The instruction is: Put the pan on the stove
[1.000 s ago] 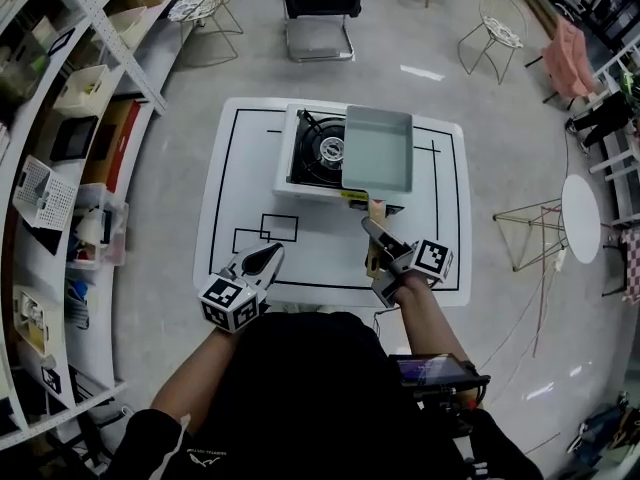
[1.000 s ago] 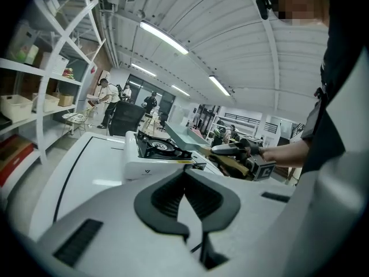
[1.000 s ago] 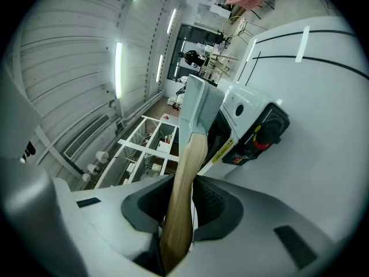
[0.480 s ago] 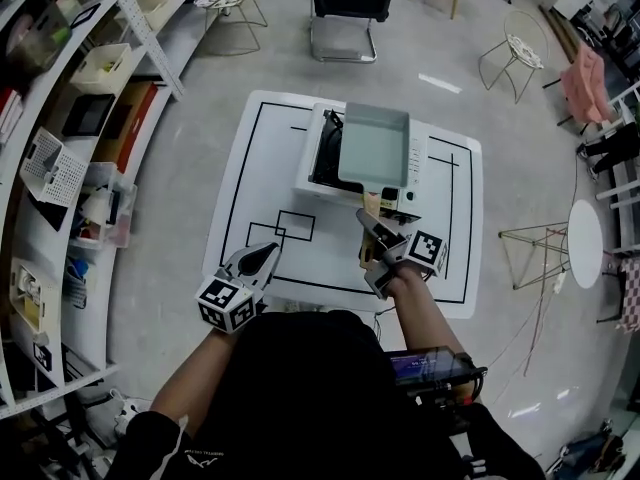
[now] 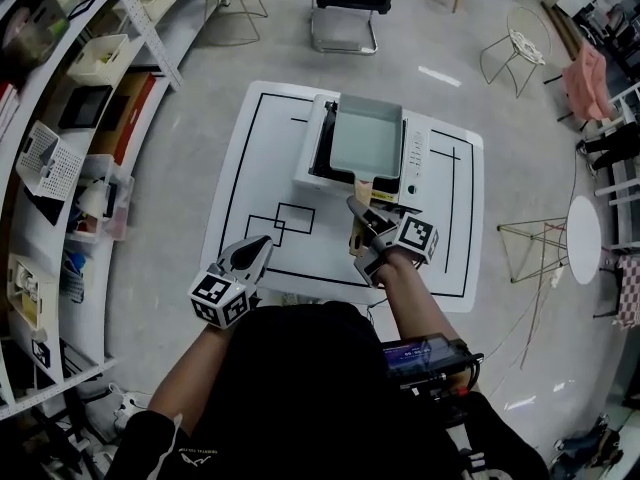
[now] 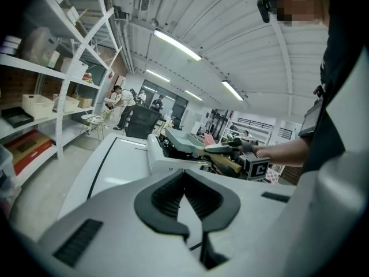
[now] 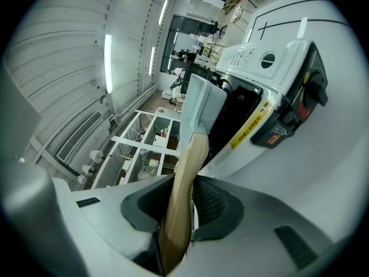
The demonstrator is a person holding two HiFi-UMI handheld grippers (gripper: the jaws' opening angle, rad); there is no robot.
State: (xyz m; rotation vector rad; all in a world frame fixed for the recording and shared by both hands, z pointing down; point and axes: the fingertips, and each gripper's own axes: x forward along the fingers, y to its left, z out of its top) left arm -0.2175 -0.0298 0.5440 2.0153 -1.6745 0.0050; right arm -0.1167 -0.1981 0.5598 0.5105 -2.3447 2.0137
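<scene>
Now over stove point(image 5: 415, 158): pan point(image 5: 365, 138) in right tongs point(image 5: 358, 230)

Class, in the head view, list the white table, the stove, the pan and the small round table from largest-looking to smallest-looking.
1. white table
2. stove
3. pan
4. small round table; it sits at the picture's warped edge, so its look may mislead.

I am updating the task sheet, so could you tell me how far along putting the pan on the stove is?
Done: the pan is above the stove. In hand: the right gripper is shut on its wooden handle. Left: I cannot tell whether the pan rests on the stove; releasing the handle is not yet done. The left gripper is shut, empty.
</scene>
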